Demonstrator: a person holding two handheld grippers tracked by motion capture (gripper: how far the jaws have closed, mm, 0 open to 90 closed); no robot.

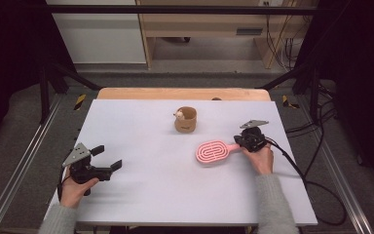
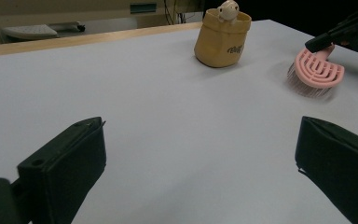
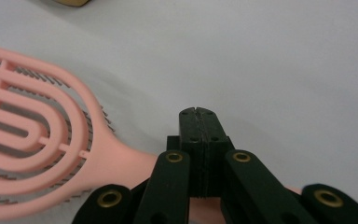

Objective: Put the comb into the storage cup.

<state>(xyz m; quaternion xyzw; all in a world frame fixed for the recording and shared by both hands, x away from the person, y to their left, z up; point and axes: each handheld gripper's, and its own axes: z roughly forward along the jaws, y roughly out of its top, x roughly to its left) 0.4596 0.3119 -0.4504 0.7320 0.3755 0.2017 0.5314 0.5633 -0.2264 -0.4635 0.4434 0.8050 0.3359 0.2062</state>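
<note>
Right gripper (image 1: 246,140) jaws pressed flat together, resting over the handle of the pink hairbrush (image 1: 213,151) near the desk's (image 1: 141,185) right edge. Left gripper (image 1: 108,157) jaws spread wide, nothing between them, near the left edge. Tan cup (image 1: 185,120) toward the far edge.

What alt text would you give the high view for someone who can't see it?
A person's right gripper clamps the handle of a pink hairbrush on a white table. The left gripper rests open near the left edge, and a tan cup with a small figure on its rim stands farther back.
</note>
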